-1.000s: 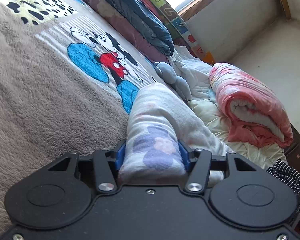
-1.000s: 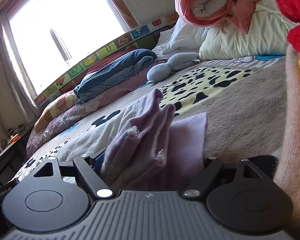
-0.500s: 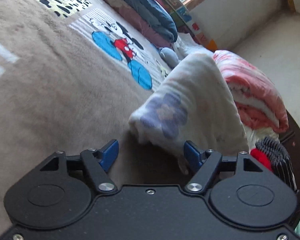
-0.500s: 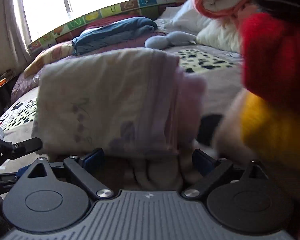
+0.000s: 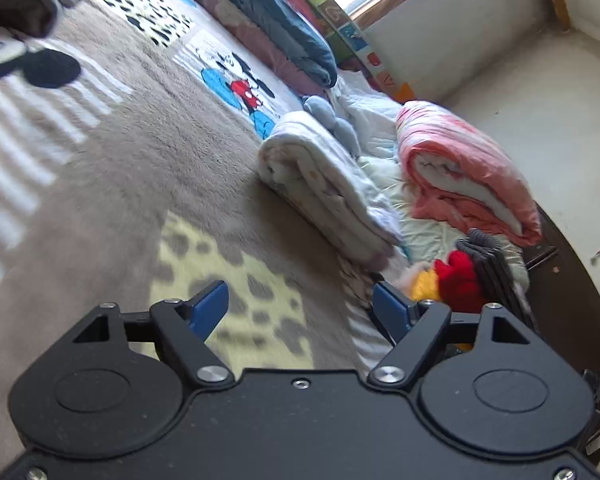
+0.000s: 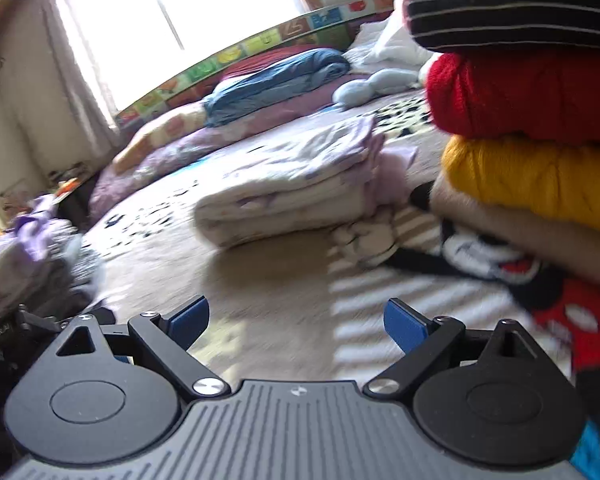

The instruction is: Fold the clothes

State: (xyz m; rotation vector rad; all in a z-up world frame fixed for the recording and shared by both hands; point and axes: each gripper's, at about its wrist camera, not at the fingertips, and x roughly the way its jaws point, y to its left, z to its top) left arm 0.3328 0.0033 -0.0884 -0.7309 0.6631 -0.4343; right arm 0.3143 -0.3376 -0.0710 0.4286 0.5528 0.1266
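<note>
My left claw is wide open with nothing in it, and my right claw is wide open and empty too, both hanging over the fuzzy Mickey Mouse blanket on the bed. The folded flowery cloth lies flat on the blanket by itself, just beside the stack of folded clothes. I think it sits there so it can join the stack.
</note>
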